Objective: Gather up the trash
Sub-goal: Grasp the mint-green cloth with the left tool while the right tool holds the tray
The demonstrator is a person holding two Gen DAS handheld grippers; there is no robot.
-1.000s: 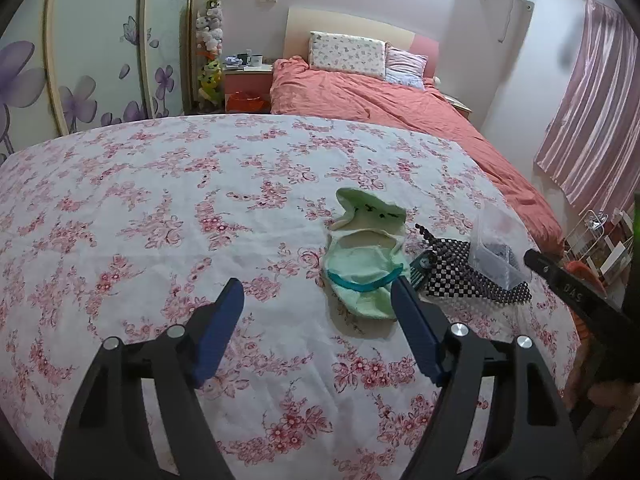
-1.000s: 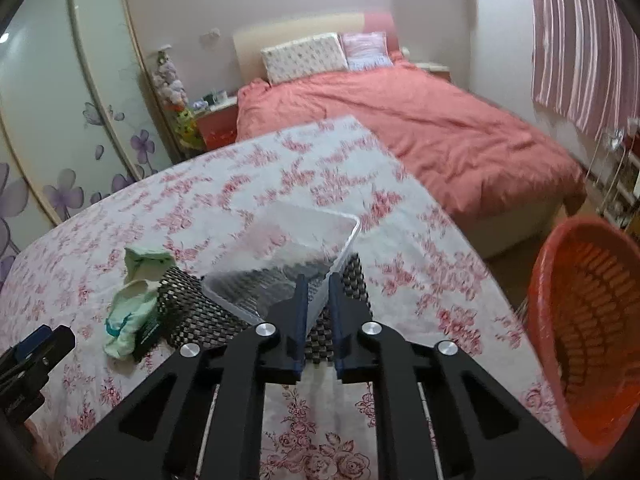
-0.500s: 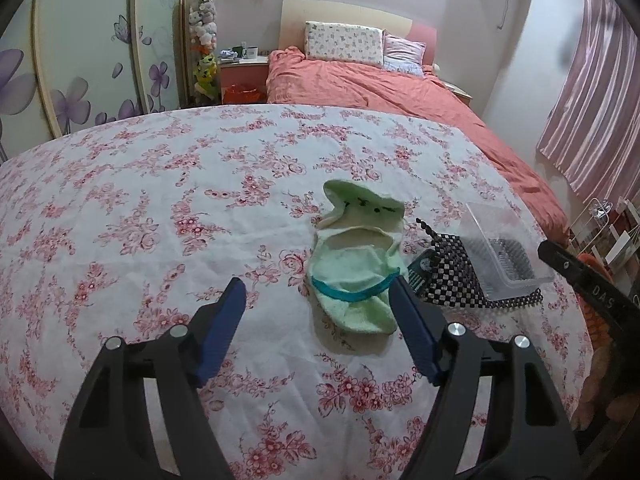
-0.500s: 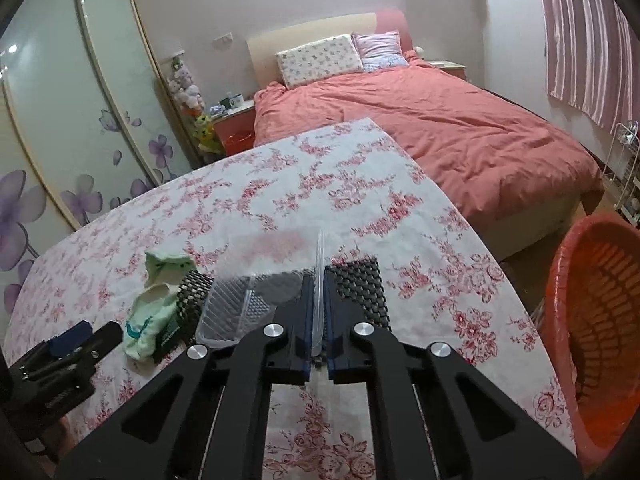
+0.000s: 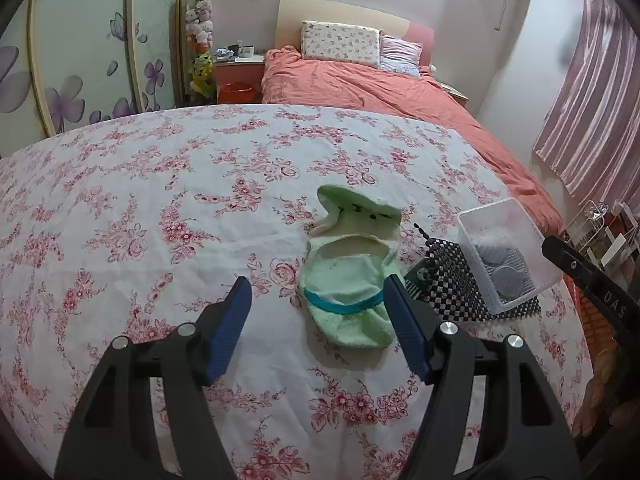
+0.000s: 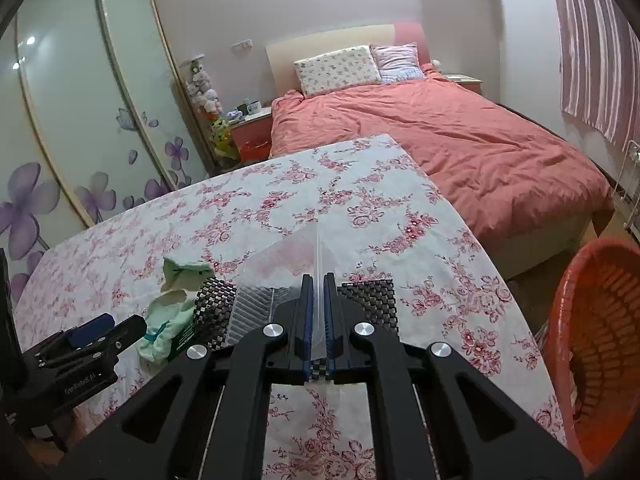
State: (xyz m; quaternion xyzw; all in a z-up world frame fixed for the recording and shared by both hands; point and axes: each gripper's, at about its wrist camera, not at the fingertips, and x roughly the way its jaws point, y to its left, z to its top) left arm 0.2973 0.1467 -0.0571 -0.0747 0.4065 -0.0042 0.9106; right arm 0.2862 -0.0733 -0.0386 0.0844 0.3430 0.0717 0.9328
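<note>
Right hand-held gripper (image 6: 317,316) pinching tray (image 6: 276,276) wall; left (image 5: 318,300) closing, astride sock (image 5: 352,280) beside tray; basket (image 6: 596,344) seemingly empty.

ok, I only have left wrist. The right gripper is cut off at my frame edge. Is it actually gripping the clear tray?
Observer: Yes. In the right wrist view the right gripper is shut on one wall of the clear tray, with the wall pinched between its pads.
Operator: Where would it go? I see no bin.
Observer: An orange basket sits low, just past the right edge of the table.
Operator: Anything in it?
Observer: Nothing shows against the slatted inner wall that is in view. Its bottom is cut off by the frame.
</note>
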